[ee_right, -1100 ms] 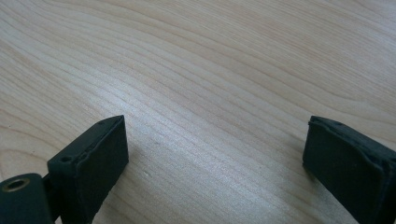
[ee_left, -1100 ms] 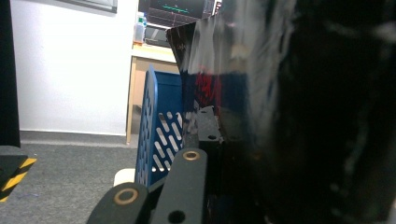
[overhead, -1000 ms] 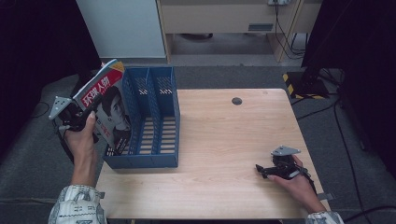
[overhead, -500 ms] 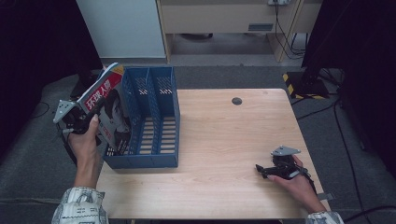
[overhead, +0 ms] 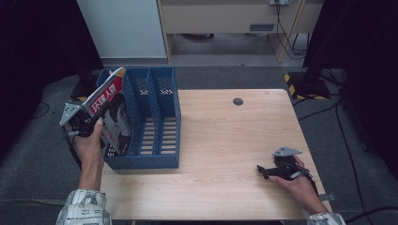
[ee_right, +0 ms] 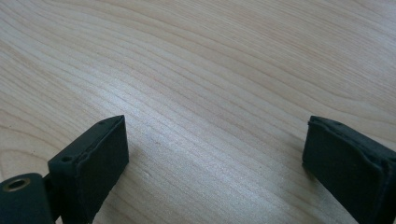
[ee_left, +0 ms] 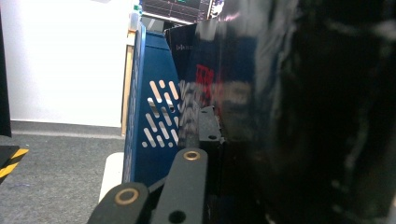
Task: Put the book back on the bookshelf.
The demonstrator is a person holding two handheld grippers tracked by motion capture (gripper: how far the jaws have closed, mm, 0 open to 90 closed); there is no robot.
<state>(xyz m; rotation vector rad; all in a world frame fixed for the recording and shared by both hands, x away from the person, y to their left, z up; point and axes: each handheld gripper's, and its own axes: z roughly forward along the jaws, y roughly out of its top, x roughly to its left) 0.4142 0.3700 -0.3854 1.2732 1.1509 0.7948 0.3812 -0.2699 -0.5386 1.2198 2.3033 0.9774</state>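
Observation:
A magazine (overhead: 109,108) with a red title band and a dark cover is held tilted at the left end of a blue file rack (overhead: 159,123). My left gripper (overhead: 86,124) is shut on the magazine's outer edge, off the table's left side. The magazine's lower part overlaps the rack's leftmost slot; I cannot tell whether it is inside. In the left gripper view the glossy magazine (ee_left: 280,116) lies against the jaw beside the rack's slotted wall (ee_left: 152,116). My right gripper (overhead: 264,171) rests on the table at the front right, open (ee_right: 215,158) with nothing between its jaws.
The rack has three slots and stands on the left part of the wooden table (overhead: 234,140). A small dark round disc (overhead: 238,101) lies near the table's far edge. A white cabinet (overhead: 122,28) and cables stand on the floor behind.
The magazine turned more edge-on half a second ago and now shows its cover again, slightly lower against the rack. The right hand has not moved.

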